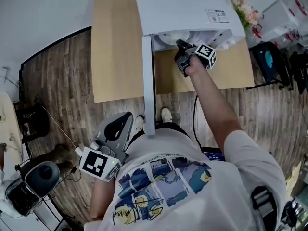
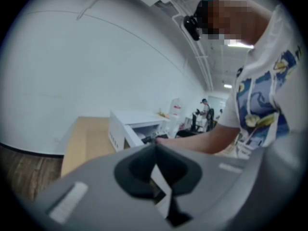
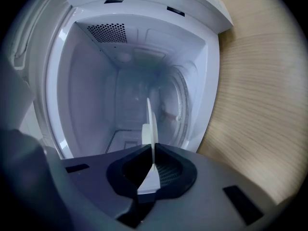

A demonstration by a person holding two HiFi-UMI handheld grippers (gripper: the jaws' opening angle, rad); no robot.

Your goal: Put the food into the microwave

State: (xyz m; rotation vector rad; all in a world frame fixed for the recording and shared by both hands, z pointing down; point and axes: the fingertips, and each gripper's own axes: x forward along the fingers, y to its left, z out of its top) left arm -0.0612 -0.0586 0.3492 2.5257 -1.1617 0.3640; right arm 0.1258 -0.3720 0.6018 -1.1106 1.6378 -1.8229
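The white microwave stands on the wooden table, its door swung open toward me. At the oven's mouth my right gripper is shut on the rim of a thin white plate, which shows edge-on and reaches into the empty cavity, beside the glass turntable. No food on the plate is visible from here. My left gripper hangs low beside my body, away from the table. Its jaws meet, with nothing held, in the left gripper view.
A bunch of flowers and white boxes lie at the table's far right. Dark equipment stands right of the table. A chair and bags sit on the wood floor at the lower left.
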